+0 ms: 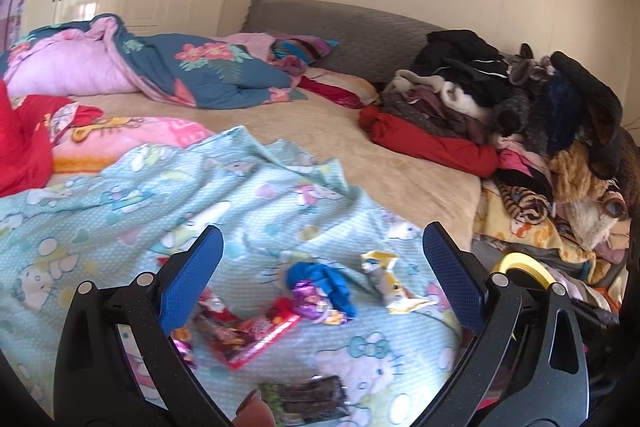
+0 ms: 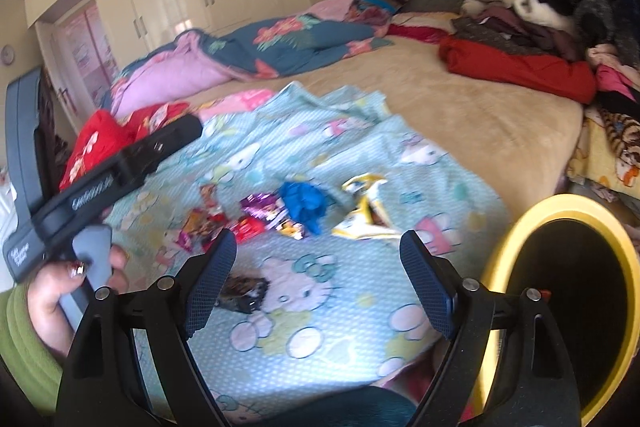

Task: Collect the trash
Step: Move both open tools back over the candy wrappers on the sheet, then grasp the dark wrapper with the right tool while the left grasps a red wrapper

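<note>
Pale-blue cartoon blanket [image 2: 280, 339] covered your bed's near corner, trash gathered on it. The yellow-rimmed bin [image 2: 516, 239] waited beside that corner, handy for drops. Blue glove [image 2: 304, 205], yellow wrapper [image 2: 364, 203], red packet [image 1: 248, 339] lay loose. Your left gripper [image 1: 322, 279] and right gripper [image 2: 316, 275] gaped, empty.

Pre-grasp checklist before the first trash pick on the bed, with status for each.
1. Right gripper open, nothing between pads: ok.
2. Left gripper open and empty: ok.
3. Trash in view on the cartoon blanket: blue crumpled piece, yellow-white wrapper, dark wrapper: ok.
4. Yellow-rimmed bin beside the bed, mouth unobstructed: ok.
5. Image sharpness for aiming: right wrist view blurred: not ok.
6. Wrappers free of blanket folds: cannot tell.
</note>
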Demonstrator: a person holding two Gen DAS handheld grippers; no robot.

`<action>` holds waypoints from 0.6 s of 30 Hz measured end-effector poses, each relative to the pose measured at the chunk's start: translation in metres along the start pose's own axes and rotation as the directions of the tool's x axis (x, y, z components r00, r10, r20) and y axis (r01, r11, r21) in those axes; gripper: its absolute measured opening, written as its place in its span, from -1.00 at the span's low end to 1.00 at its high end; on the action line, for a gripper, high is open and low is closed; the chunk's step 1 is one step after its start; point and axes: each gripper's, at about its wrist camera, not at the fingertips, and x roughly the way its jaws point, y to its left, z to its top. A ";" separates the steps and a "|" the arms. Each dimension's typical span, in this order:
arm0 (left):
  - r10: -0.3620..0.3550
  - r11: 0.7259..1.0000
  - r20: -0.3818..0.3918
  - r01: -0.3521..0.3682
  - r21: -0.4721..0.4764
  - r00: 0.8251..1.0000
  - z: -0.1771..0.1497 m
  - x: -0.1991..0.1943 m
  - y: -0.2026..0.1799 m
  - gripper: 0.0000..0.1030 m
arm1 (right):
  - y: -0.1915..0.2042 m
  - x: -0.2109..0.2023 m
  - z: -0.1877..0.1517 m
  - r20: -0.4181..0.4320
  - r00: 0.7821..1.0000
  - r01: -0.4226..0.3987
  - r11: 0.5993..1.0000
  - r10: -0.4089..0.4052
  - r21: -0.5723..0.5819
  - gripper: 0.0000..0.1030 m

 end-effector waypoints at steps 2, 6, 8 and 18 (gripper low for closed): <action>0.019 1.000 -0.003 -0.019 -0.010 1.000 0.000 0.001 0.009 0.78 | 0.011 0.009 -0.003 -0.026 1.000 -0.016 1.000 0.015 -0.019 0.58; 0.053 0.998 -0.019 -0.054 -0.040 0.998 -0.002 0.004 0.032 0.78 | 0.032 0.026 -0.010 -0.079 0.996 -0.047 0.997 0.042 -0.061 0.58; 0.061 0.997 -0.031 -0.063 -0.054 0.998 -0.004 0.007 0.043 0.78 | 0.040 0.033 -0.015 -0.103 0.993 -0.059 0.995 0.050 -0.079 0.58; 0.093 0.984 -0.177 -0.118 -0.134 0.980 -0.017 0.035 0.097 0.50 | 0.072 0.079 -0.036 -0.233 0.969 -0.112 0.986 0.081 -0.120 0.58</action>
